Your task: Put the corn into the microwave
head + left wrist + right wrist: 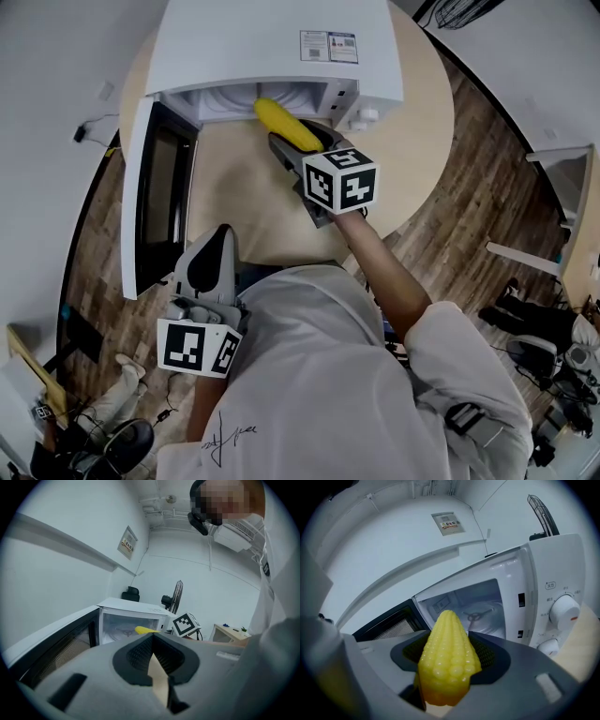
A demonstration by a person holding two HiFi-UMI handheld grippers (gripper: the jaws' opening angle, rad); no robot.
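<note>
Two grippers are in play, and only the right gripper (302, 142) carries anything. Its fingers (488, 654) stand wide, pinching the thick end of the yellow corn (447, 660), whose tapered tip points ahead into the white microwave (272, 47). From my head view the corn's tip sits right at the mouth of the cavity (476, 606), just under the top front edge, while the rest of the cob is outside over the bench (234, 187). The microwave stands at the far edge of the round bench. Its door (155, 197) is swung fully open to the left. The two knobs (565, 609) on the control panel lie to the right of the corn.

My left gripper (152, 638) hangs low at the near edge of the bench, close to my body and just beside the free end of the open door. Its fingers (136, 656) are pressed together at the tips with nothing between them.
</note>
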